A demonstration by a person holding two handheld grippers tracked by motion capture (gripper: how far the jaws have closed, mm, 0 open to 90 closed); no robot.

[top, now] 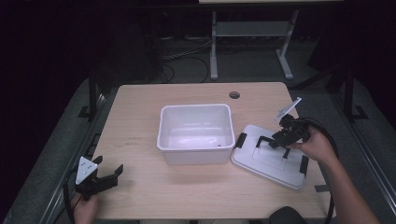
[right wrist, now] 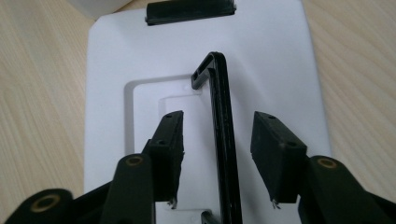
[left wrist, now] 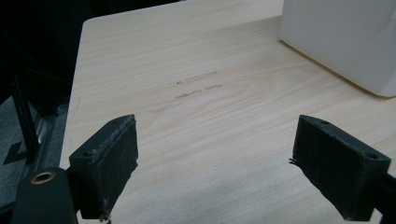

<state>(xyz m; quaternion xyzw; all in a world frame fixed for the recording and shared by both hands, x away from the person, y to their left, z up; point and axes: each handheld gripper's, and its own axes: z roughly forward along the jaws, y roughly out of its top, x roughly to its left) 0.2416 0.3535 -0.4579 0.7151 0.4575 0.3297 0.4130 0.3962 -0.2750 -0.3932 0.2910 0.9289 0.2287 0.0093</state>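
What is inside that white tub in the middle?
The white tub looks nearly empty: a pale bare floor with one tiny reddish speck. Its near wall hides the floor strip just behind it.

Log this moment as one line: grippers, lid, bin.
right gripper: open, jaws astride lid handle | lid: flat on table, right of bin | left gripper: open, holding nothing

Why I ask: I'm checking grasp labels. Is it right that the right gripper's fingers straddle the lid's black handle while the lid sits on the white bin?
Not quite. The lid lies on the table beside the white bin, as the high view shows. The right gripper does straddle the black handle.
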